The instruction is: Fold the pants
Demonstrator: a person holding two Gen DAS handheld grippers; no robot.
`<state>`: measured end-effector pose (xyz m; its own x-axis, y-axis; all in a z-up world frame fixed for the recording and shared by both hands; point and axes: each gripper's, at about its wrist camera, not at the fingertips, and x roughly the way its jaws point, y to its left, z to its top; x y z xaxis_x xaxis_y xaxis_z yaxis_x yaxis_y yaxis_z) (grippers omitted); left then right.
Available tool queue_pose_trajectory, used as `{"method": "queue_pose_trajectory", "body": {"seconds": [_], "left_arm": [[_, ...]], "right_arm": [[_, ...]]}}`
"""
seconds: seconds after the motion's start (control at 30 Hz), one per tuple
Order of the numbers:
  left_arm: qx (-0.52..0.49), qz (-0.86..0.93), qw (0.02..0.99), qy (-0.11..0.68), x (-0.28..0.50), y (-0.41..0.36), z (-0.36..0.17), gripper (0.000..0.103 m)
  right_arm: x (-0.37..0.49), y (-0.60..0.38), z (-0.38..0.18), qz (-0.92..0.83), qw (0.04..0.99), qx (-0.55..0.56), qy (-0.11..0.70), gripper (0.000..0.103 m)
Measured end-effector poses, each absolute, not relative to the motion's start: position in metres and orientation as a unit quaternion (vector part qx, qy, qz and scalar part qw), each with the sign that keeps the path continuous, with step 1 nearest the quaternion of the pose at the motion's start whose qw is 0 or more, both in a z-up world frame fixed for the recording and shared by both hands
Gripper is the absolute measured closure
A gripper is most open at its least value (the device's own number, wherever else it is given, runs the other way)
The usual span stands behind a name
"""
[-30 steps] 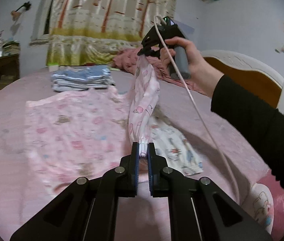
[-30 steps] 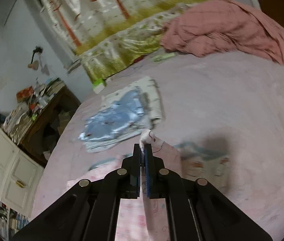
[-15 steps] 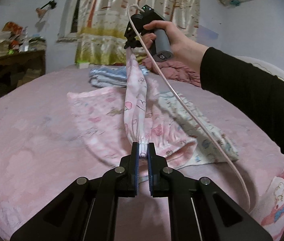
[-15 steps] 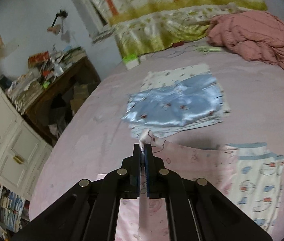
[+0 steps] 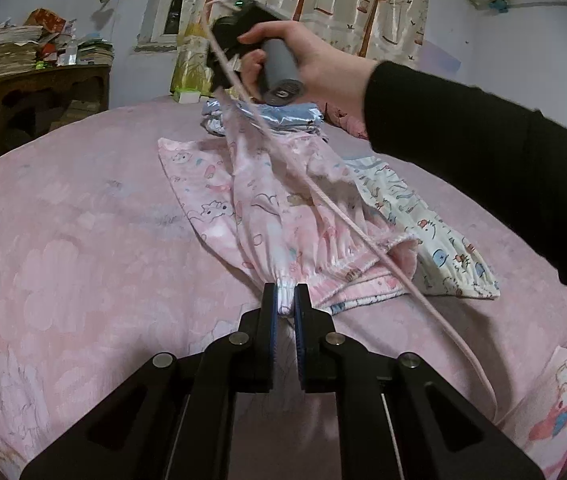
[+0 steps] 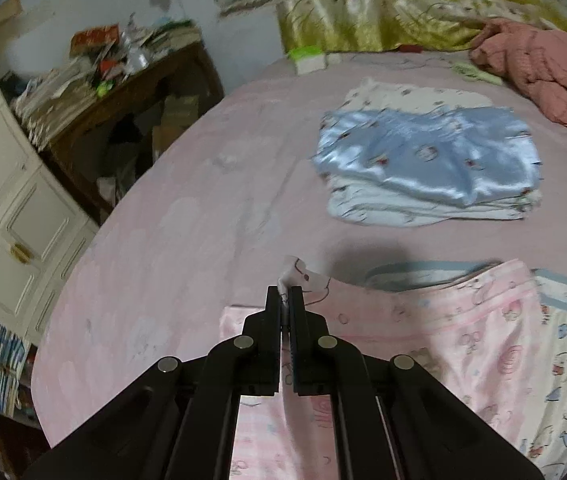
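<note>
Bedroom, with a wide pink bed (image 5: 83,240) filling both views. Found the pink pants (image 5: 267,208) in the middle of the left wrist view, partly flat on the bed and partly lifted up in a long ridge. Ran from the bottom middle of that frame up to the top middle.

Were pinched at the near end by the left gripper (image 5: 286,308), jaws almost together on a bunched bit of cloth. Were pinched at the far end by the right gripper (image 6: 285,300), jaws tight on a small corner, low in the middle of the right wrist view. Lay partly over some white printed pants (image 5: 423,216), to the right in the left wrist view. Sat just short of a folded stack (image 6: 431,160), higher in both frames.

Probably called for both ends to go down together, keeping that long line straight, so as to lay the ridge flat. Had a pink cable (image 5: 323,208) hanging across the cloth, maybe in the way.
</note>
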<state>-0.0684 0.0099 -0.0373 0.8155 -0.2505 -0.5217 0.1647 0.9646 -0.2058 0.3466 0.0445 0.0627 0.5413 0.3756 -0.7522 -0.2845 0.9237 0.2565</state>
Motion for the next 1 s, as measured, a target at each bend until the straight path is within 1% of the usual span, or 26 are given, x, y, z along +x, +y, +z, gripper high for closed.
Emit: {"method": "queue_pose_trajectory", "body": {"seconds": [0.37, 0.47, 0.77, 0.9, 0.93, 0.97, 1.0], "left_arm": [[-0.089, -0.101, 0.941, 0.310, -0.066, 0.011, -0.053, 0.096], [-0.089, -0.101, 0.941, 0.312, -0.067, 0.010, -0.054, 0.096], [-0.084, -0.096, 0.941, 0.314, -0.067, 0.007, -0.055, 0.095], [-0.090, -0.097, 0.939, 0.316, -0.067, 0.010, -0.053, 0.093], [-0.090, -0.096, 0.940, 0.316, -0.067, 0.011, -0.052, 0.091], [-0.088, -0.094, 0.940, 0.314, -0.068, 0.011, -0.051, 0.089], [-0.086, -0.087, 0.942, 0.313, -0.068, 0.012, -0.050, 0.084]], "right_arm": [[0.358, 0.114, 0.009, 0.212, 0.828, 0.013, 0.518, 0.100], [0.366, 0.118, -0.007, 0.208, 0.814, 0.031, 0.541, 0.100], [0.382, 0.122, -0.028, 0.196, 0.796, 0.090, 0.566, 0.099], [0.379, 0.121, -0.031, 0.223, 0.788, 0.131, 0.559, 0.096], [0.377, 0.122, -0.030, 0.237, 0.781, 0.143, 0.560, 0.095], [0.375, 0.123, -0.028, 0.249, 0.775, 0.153, 0.561, 0.092], [0.371, 0.126, -0.022, 0.257, 0.773, 0.154, 0.559, 0.084]]}}
